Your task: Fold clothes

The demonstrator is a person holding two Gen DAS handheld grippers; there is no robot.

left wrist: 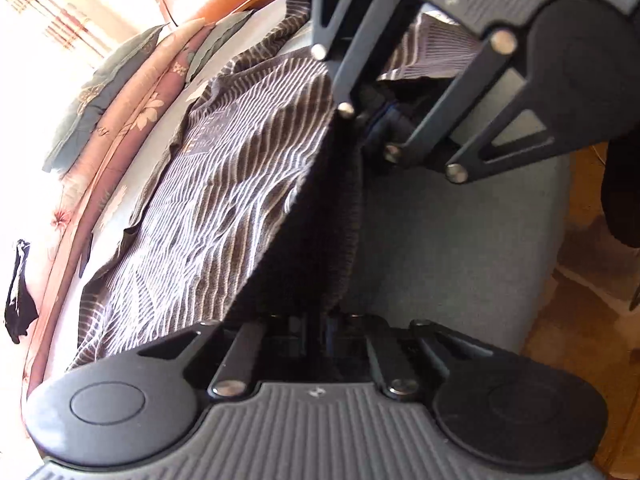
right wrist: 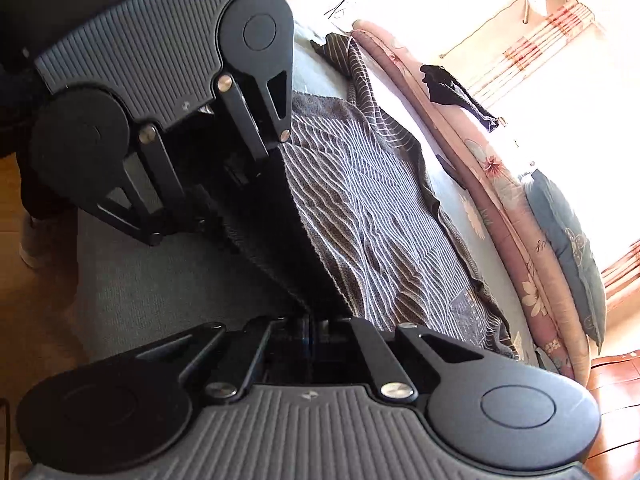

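The garment (left wrist: 224,184) is brown with wavy white stripes. The bedsheet (left wrist: 460,248) is grey-blue. At upper left, the quilt (left wrist: 136,108) is pink with pale flowers.

Grey-covered bed (left wrist: 460,240), floral quilt (right wrist: 508,208) along it, wood floor (left wrist: 580,320), perhaps sunlit curtains (right wrist: 552,28).

Strong daylight is admitted through the curtained window (right wrist: 560,52), blown out to white at 10 o'clock in the left view and 2 o'clock in the right. Near parts are left shadowed and soft. Edges are bent by fisheye distortion.
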